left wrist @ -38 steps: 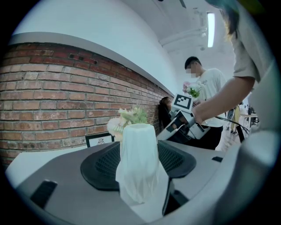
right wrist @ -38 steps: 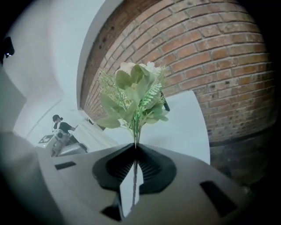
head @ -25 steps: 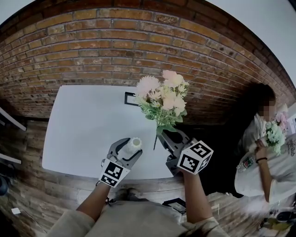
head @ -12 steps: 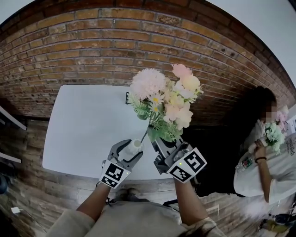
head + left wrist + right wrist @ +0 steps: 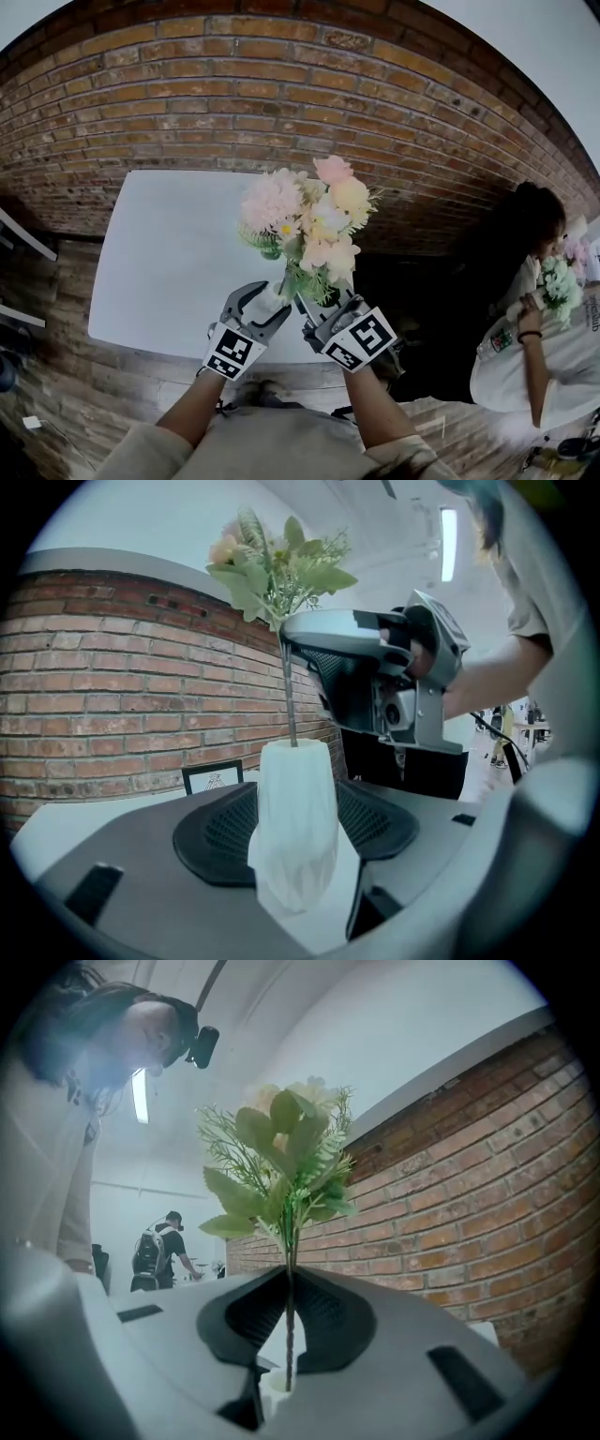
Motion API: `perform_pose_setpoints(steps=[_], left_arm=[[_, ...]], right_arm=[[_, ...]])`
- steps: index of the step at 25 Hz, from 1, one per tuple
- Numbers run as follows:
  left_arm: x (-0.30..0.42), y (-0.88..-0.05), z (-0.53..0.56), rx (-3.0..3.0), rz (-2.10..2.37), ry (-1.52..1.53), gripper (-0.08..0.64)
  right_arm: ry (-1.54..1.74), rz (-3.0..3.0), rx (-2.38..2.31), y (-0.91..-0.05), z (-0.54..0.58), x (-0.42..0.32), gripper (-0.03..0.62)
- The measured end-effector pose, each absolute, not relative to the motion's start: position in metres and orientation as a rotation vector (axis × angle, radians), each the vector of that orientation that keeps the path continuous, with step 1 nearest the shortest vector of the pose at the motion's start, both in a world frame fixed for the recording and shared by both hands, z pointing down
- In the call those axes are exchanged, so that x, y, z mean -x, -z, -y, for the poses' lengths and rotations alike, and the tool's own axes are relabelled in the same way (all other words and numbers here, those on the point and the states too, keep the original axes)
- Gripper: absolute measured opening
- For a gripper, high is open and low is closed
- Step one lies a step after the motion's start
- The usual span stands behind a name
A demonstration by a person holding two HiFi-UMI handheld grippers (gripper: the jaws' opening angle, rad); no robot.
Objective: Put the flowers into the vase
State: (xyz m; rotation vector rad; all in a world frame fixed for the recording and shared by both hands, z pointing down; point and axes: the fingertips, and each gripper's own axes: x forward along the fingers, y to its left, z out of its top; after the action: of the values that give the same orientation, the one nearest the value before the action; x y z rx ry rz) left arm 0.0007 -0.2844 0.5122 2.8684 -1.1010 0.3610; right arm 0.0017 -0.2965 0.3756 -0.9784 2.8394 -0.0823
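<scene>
Bright, even light; fisheye-warped edges

Open white table [image 5: 159, 253] runs clear to the left and far side, but the flowers [image 5: 305, 220] fill the air right over the vase [image 5: 273, 296], the right gripper [image 5: 317, 305] crowds just beside the left gripper [image 5: 260, 306], and a small framed card [image 5: 211, 778] stands before the brick wall [image 5: 281, 103] behind.

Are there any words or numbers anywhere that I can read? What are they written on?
No words or numbers can be read here.
Framed card: a small logo and a line of tiny print, too small to read.
Square markers: black-and-white patterns, not letters.
Shirt print at the right edge of the head view: too small to read.
</scene>
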Motion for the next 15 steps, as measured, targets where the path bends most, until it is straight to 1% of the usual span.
perform_pose_setpoints(steps=[5, 15], left_arm=[[-0.001, -0.511, 0.284, -2.867, 1.101, -0.367, 0.270], [0.000, -0.512, 0.285, -2.869, 1.097, -0.370, 0.270]], right_arm=[[0.029, -2.893, 1.025, -0.399, 0.291, 0.006, 0.029], [0.057, -2.924, 1.115, -0.431, 0.285, 0.004, 0.031]])
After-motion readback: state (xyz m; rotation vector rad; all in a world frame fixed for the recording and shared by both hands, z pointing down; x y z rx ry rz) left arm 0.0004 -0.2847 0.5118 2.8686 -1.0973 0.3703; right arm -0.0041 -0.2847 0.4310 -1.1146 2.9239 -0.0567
